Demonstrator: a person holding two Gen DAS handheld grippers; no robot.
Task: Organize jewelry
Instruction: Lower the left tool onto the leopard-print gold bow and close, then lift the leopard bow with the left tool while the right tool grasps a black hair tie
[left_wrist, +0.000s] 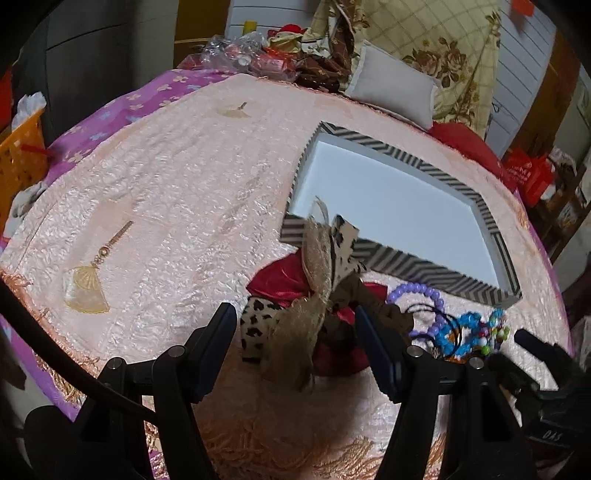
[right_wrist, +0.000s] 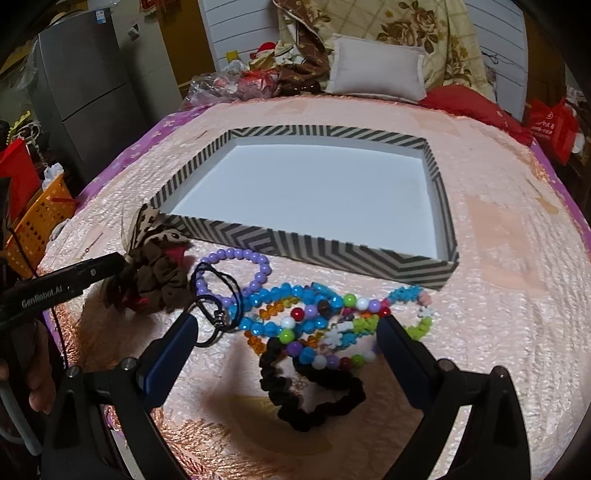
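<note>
On bed, beside empty striped tray (right_wrist: 332, 254), both grippers' fingers were spread, holding nothing. Left gripper (left_wrist: 295, 325) straddled leopard bow (left_wrist: 291, 314); best pinch its middle, lift clear of beads (right_wrist: 295, 317).

Warm, dim indoor light falls on a glossy pink bedspread (right_wrist: 480, 314), which shines in patches; soft shadows pool beneath each gripper, fisheye edges bend into black corners, and the far room blurs.

Black grippers, blue-padded fingers (right_wrist: 168, 356), silver screws.
</note>
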